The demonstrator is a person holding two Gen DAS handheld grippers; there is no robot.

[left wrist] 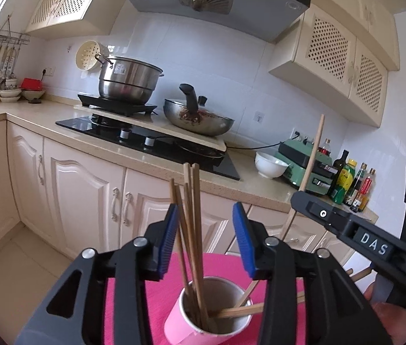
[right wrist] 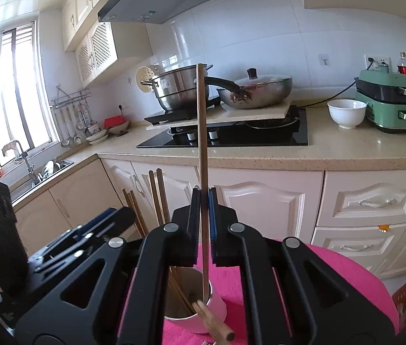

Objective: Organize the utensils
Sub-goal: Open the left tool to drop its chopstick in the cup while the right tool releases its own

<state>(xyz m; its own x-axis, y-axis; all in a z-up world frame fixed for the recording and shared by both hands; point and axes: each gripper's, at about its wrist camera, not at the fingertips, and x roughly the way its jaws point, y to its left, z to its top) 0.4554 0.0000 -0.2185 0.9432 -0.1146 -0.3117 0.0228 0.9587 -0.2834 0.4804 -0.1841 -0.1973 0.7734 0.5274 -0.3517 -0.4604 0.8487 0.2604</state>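
A pink paper cup (left wrist: 174,325) stands on a round pink mat (left wrist: 133,302) and holds several wooden chopsticks (left wrist: 191,215) that rise upright. My left gripper (left wrist: 205,230) is open around that bunch; the sticks stand close to the left blue pad, apart from the right one. Another chopstick (left wrist: 240,312) lies slanted across the rim. My right gripper (right wrist: 203,218) is shut on a single long chopstick (right wrist: 202,132), held nearly upright with its lower end inside the cup (right wrist: 214,304). In the left wrist view the right gripper (left wrist: 300,198) comes in from the right with that chopstick (left wrist: 312,158).
Behind runs a beige counter (right wrist: 346,149) with a black hob (right wrist: 260,135), a steel pot (right wrist: 179,89), a wok (right wrist: 260,92), a white bowl (right wrist: 346,113), a green appliance (right wrist: 387,106) and bottles (left wrist: 346,184). A sink (right wrist: 44,169) is at the left. Cabinet doors stand close below.
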